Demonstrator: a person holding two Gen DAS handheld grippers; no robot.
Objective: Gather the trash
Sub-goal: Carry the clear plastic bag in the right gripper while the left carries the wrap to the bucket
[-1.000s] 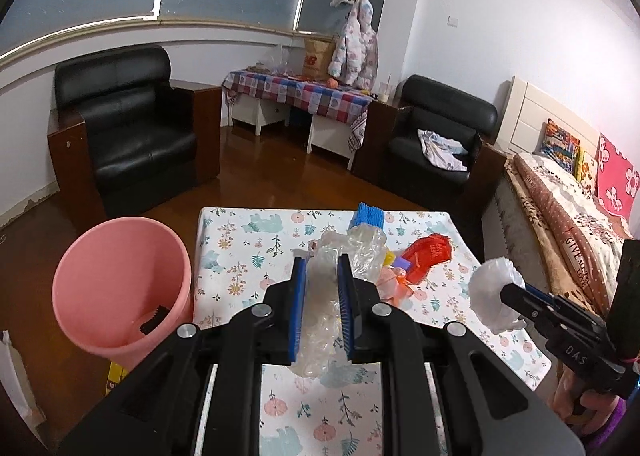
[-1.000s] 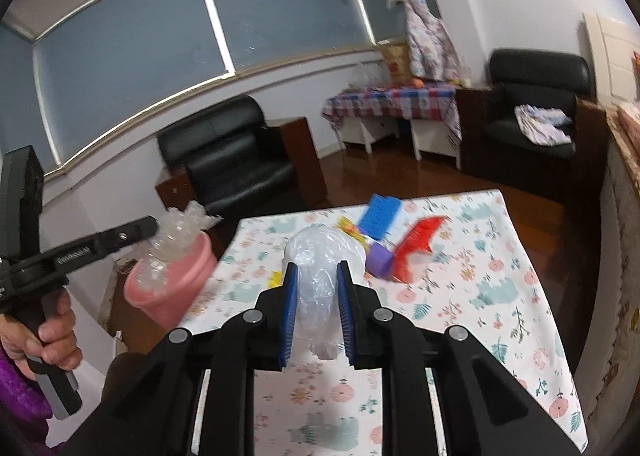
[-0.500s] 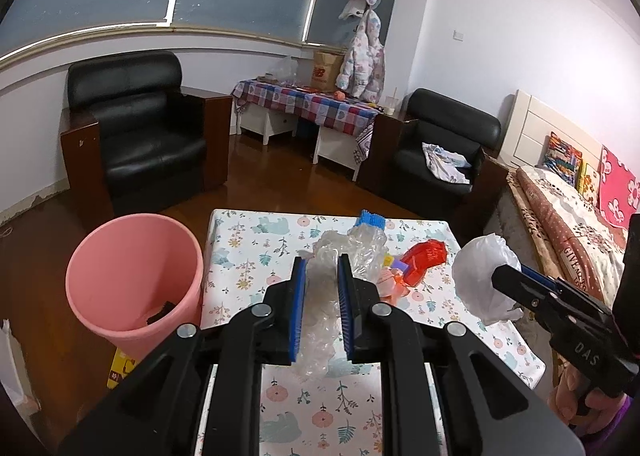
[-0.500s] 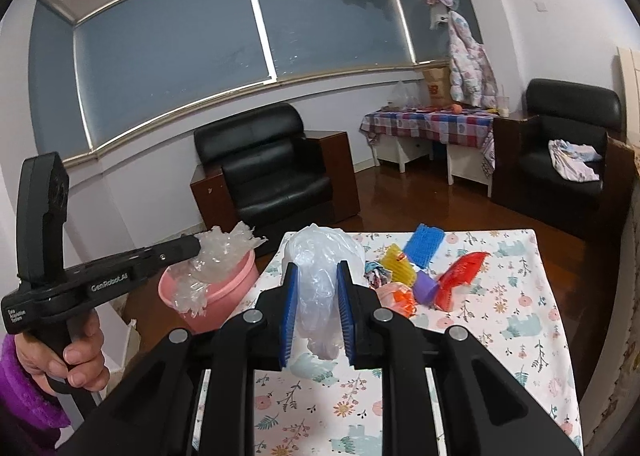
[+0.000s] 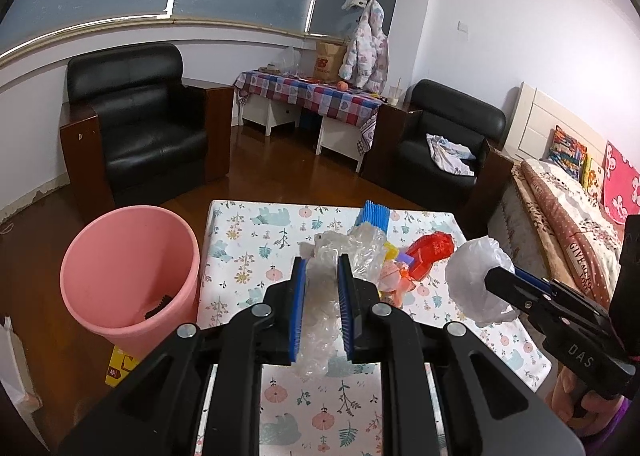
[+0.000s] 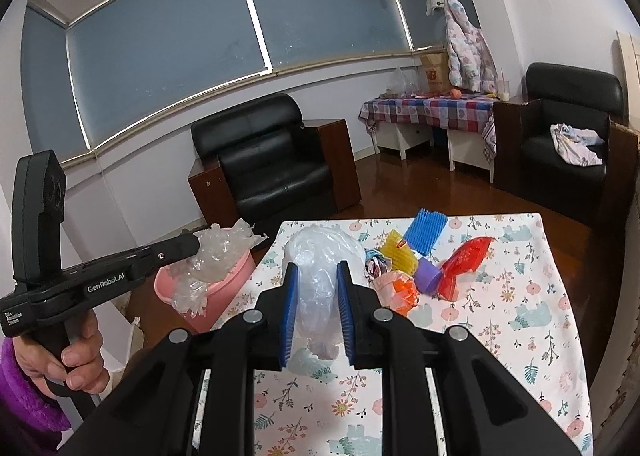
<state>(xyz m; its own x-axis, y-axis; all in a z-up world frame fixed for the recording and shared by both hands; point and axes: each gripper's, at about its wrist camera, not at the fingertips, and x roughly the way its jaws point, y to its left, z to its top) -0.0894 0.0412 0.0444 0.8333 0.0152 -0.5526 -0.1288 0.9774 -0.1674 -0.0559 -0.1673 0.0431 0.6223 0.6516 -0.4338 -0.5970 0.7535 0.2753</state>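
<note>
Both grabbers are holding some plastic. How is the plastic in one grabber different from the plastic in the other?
The left gripper pinches clear crinkly plastic wrap, see-through and bumpy. The right gripper pinches a whitish plastic bag, cloudy, smooth and puffed into a rounded ball. The wrap trails down in a ragged strip; the bag bulges above the jaws. Both are thin plastic trash, held up off the flowered table.
</note>
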